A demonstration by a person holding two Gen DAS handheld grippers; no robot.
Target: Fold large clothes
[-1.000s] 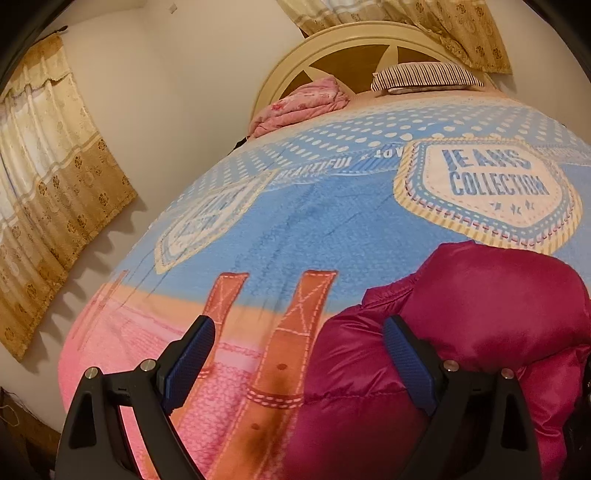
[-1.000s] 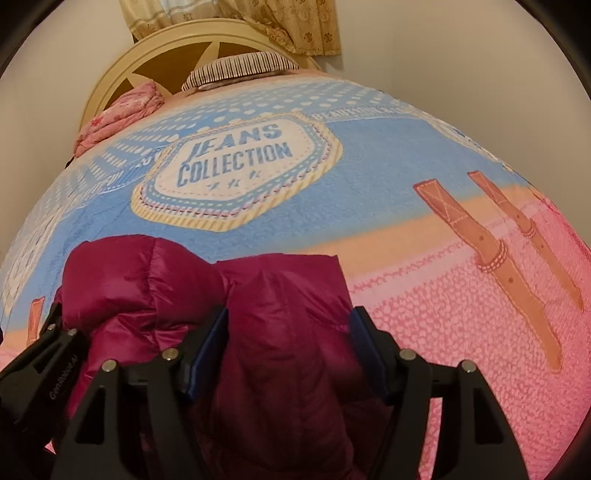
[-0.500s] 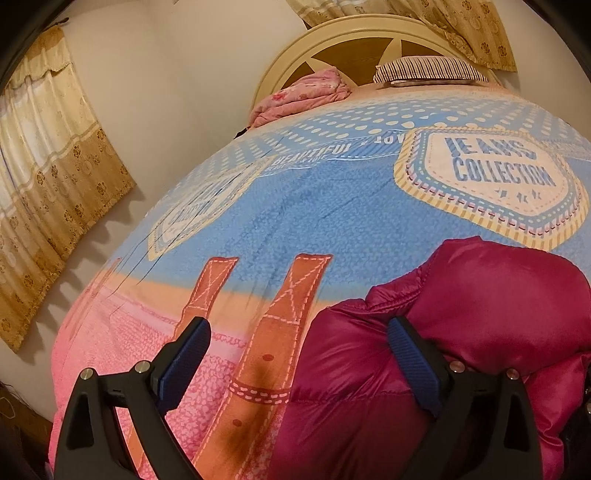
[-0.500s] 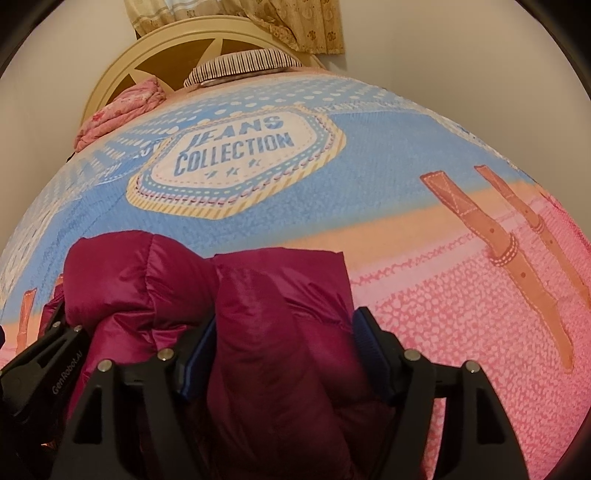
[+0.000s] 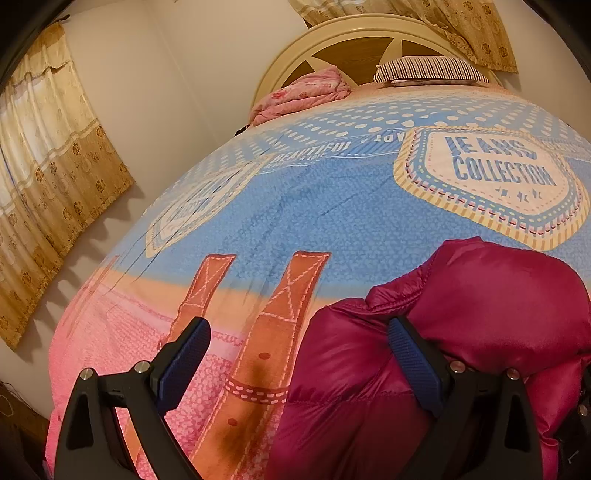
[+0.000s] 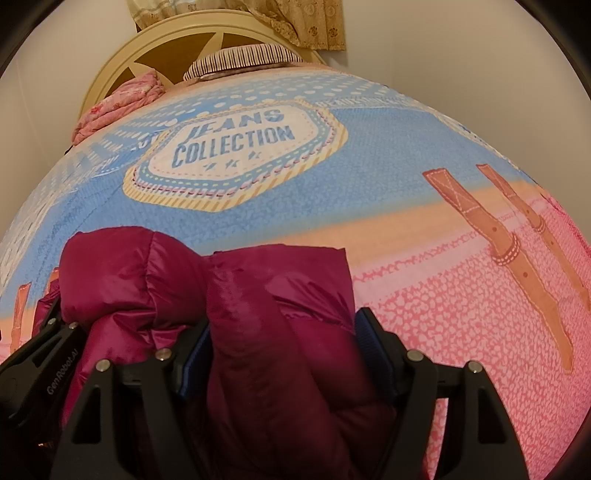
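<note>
Two grippers, left gripper (image 5: 299,354) and right gripper (image 6: 284,354); one jacket (image 6: 258,295).

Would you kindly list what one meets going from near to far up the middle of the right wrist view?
Right hand-held gripper → magenta puffer jacket → "Jeans Collection" badge on the bedspread → striped pillow → headboard → curtain.

The jacket (image 6: 207,295) lies bundled on the bedspread (image 6: 369,192), at the foot end, well apart from the headboard (image 6: 122,55). Against the headboard rests a pillow (image 6: 243,59), with a folded blanket (image 6: 122,103) to its left. Left of the jacket sits the left gripper (image 5: 299,354); the right gripper (image 6: 284,350) straddles the jacket's near fold. A curtain (image 5: 48,184) hangs on the wall left of the bedspread.
</note>
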